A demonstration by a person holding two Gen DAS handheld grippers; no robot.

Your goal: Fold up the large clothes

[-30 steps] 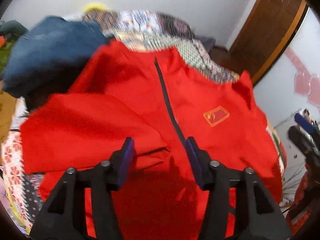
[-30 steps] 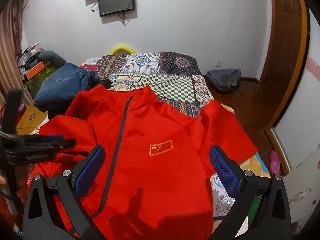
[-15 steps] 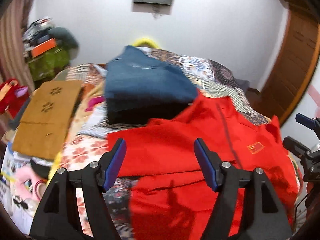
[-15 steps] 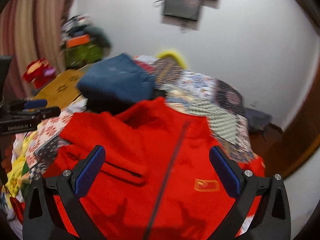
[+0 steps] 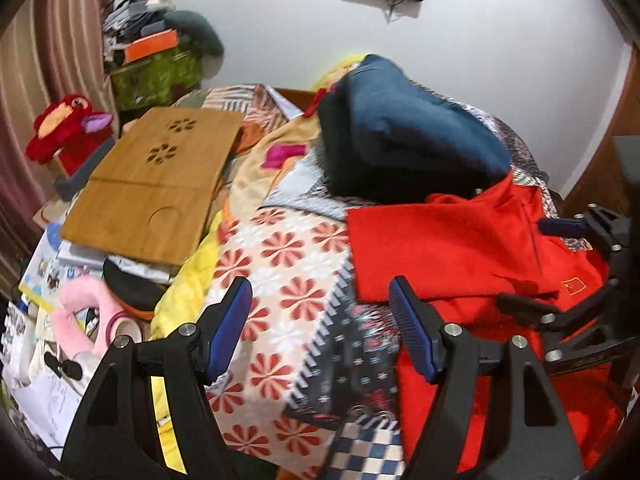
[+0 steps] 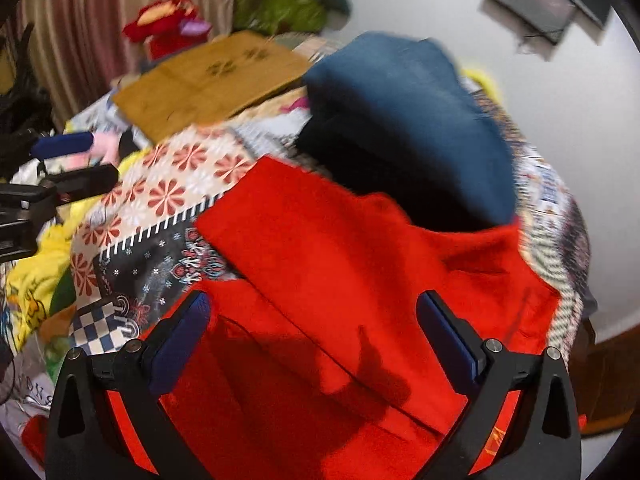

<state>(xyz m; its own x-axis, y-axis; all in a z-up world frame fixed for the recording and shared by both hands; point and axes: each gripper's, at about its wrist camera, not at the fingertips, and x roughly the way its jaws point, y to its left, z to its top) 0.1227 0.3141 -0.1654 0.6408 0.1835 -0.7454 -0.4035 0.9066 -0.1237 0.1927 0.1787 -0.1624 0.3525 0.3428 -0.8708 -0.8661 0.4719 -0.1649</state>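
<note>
Both tools gape wide and hold nothing: the left tool (image 5: 320, 316) over the patchwork bed quilt (image 5: 280, 264), the right tool (image 6: 312, 332) above the soft red zip-up jacket (image 6: 340, 264) lying there, one sleeve folded across. It looks light and floppy; pinch a hem or sleeve edge.

My right view is smeared with motion blur, so the dark wall-mounted screen (image 6: 548, 4) and the brown wooden board with flower-shaped cutouts (image 6: 208, 80) show only soft outlines. The bright red zip-front jacket (image 6: 340, 280) runs off the bottom edge there, its hem unseen (my own tongs cover part of it). In my left view its far side sits behind the right tongs (image 5: 568, 264), and the folded dark blue garment (image 5: 408, 128) hides the patchwork bed quilt (image 5: 280, 280) beneath.
</note>
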